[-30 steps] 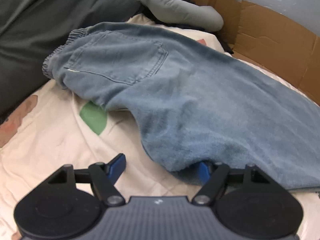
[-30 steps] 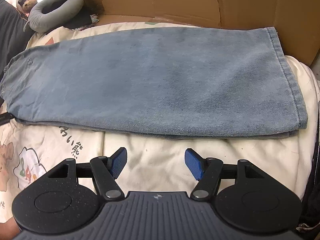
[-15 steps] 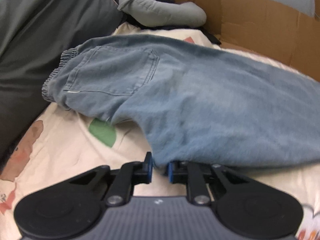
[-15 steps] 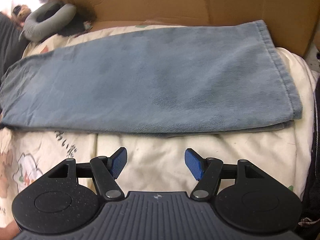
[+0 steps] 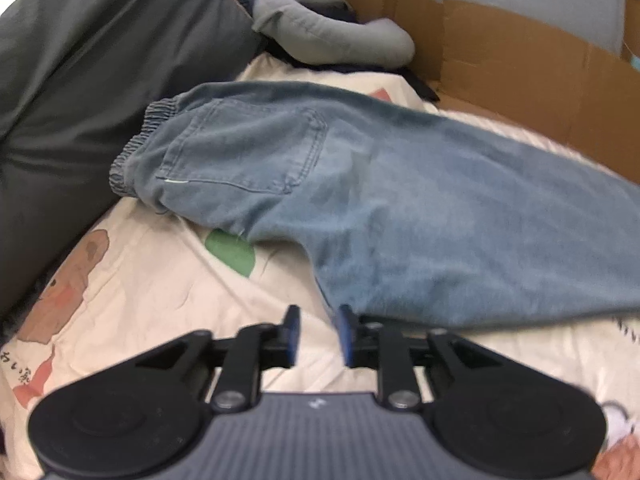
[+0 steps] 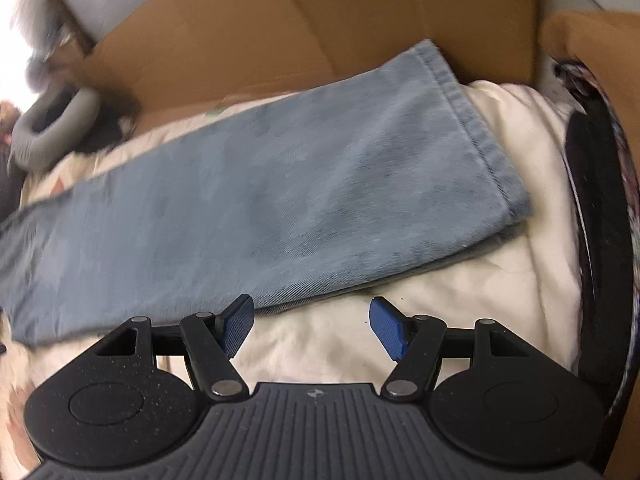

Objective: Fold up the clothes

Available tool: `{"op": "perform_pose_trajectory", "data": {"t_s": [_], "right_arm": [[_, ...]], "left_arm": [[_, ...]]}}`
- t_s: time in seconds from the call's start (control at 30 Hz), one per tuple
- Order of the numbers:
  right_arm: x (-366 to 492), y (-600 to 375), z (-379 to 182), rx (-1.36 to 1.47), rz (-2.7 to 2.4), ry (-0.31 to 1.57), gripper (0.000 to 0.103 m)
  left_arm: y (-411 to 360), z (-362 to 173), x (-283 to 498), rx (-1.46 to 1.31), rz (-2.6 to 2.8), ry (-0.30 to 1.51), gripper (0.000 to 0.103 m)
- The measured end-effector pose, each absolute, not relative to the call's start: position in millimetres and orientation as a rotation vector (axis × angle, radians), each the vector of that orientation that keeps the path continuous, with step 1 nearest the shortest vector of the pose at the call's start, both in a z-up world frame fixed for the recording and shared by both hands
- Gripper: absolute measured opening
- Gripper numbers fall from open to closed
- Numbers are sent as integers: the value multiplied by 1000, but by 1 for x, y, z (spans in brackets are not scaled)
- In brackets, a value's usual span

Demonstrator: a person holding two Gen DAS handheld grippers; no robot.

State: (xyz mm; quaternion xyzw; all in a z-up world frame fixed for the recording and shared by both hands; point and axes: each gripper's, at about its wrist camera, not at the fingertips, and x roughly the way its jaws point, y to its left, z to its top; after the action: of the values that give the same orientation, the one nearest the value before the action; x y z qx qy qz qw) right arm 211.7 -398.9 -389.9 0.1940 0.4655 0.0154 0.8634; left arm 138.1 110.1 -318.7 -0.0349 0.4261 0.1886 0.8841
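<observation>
A pair of light blue jeans [image 5: 420, 200] lies lengthwise across a bed covered by a cream sheet [image 5: 152, 280] printed with cartoon bears and green shapes. In the left wrist view the elastic waistband and a back pocket sit at the far left of the garment, close to a large dark grey cushion [image 5: 80, 80], and the legs run off to the right. A grey neck pillow [image 5: 332, 36] lies beyond the waistband, and brown cardboard [image 5: 520, 72] stands along the far side of the bed.

The left tongs [image 5: 318, 334] hang just at the near edge of the jeans, below the seat. Their jaws are narrow and opening; the gap between the blue pads shows only sheet, with the denim edge just touching the tip of the right pad, so nothing is grasped.

In the right wrist view the jeans [image 6: 280, 200] are folded leg over leg, the hems at the far right near the cardboard [image 6: 280, 32]. The right tongs [image 6: 312, 324] are released, jaws spread wide over bare sheet [image 6: 480, 280], the left pad just at the near edge of the denim. A dark patterned object [image 6: 600, 220] borders the bed on the right.
</observation>
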Motion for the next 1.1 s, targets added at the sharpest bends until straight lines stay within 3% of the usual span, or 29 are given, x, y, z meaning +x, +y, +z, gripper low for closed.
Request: {"op": "perform_pose_trajectory", "data": {"t_s": [0.13,0.33,0.83,0.9,0.93,0.97,1.1], "right_arm": [[212,-407,-392,466,-9,964,70],[215,-419,-400,531,-111,955,70],[221,-447,-426,771,-218,837,68],[222,-448,-424,775,-235,826,51],[221,-449,-422,773,-246,820,32],[220,-453,-420,783,-255,811,21],[215,-466,-420,901,-272,765,21]], "left_arm": [[117,-324,149,-145,396,884,27],[124,-336,163,-201,416,887,42],[146,-370,179,-372,407,906,53],[148,-371,178,-393,406,901,53],[148,-372,178,-397,403,900,53],[149,-372,177,-402,399,898,53],[152,-372,175,-433,383,892,53]]}}
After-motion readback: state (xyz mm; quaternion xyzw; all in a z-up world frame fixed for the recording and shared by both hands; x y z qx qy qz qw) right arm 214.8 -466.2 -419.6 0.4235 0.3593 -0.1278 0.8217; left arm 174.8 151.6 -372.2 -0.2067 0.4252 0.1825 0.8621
